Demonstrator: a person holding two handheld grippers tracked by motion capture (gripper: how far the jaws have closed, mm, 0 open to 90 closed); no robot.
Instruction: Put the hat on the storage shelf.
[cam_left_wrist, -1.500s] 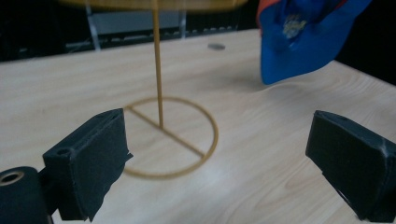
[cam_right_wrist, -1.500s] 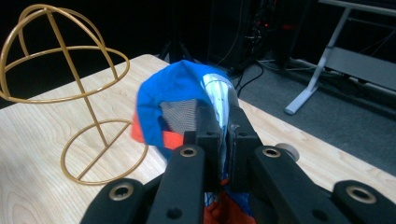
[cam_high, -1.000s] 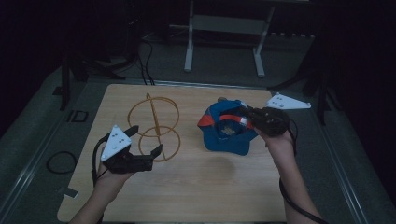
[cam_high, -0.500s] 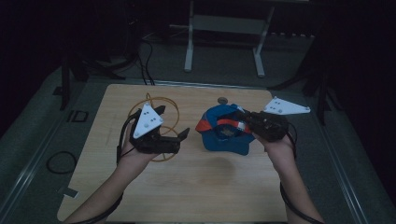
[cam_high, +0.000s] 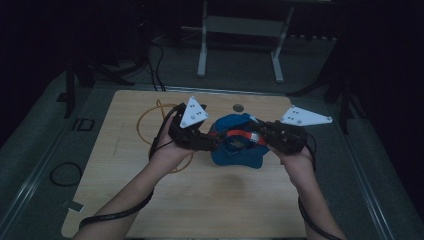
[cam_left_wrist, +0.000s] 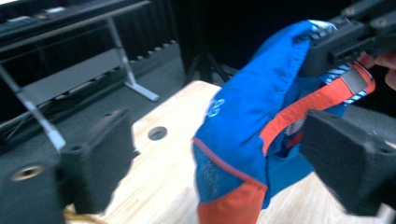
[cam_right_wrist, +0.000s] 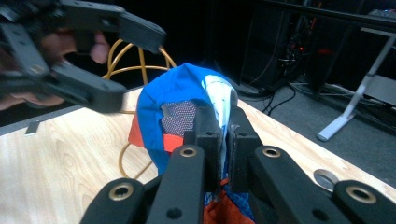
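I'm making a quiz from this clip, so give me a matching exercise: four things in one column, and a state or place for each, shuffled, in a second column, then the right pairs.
Things:
1. left claw
2. right claw
3. blue and orange garment
4. yellow wire frame

States or places:
A. pinched shut on cloth
B. on the table behind the left hand
C. jaws apart, the cloth between them, just closing a little
D. bunched up between the two claws

Pairs: 1-C, 2-A, 3-D, 4-B
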